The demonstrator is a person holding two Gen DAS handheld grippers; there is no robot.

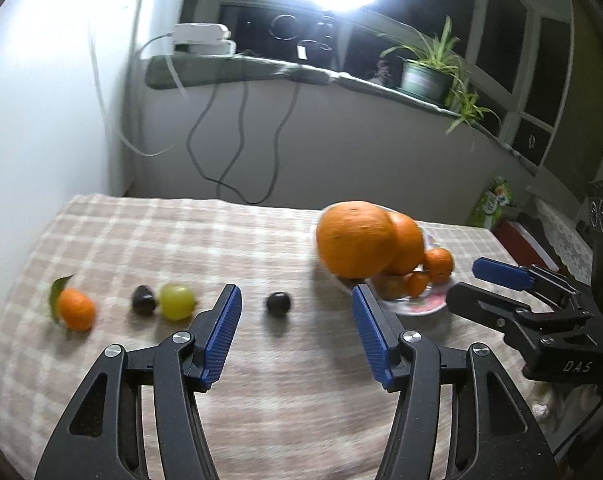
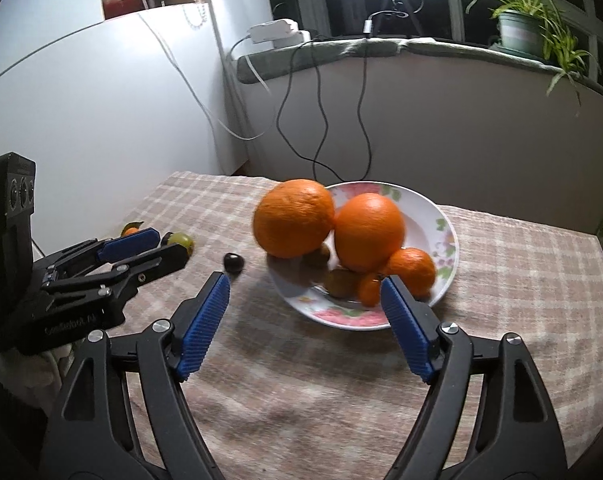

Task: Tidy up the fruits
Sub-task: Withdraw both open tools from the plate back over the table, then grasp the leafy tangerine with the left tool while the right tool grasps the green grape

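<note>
Between picks: both your grippers stood apart, empty.
Your left gripper (image 1: 293,312) faced the dark fruit (image 1: 278,303); that probably belonged next on the plate (image 2: 441,216), beyond your right gripper (image 2: 305,300).

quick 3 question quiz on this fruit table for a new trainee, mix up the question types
1. True or false: the left tongs are closed on a fruit.
2. Which fruit lies nearest the plate on the cloth? A) the green grape B) the dark round fruit C) the small leafy orange
3. Fill in: the largest orange leans against another ____ on the plate.

Key
1. False: both the left tongs and the right tongs stand open with nothing between them.
2. B
3. orange
</note>
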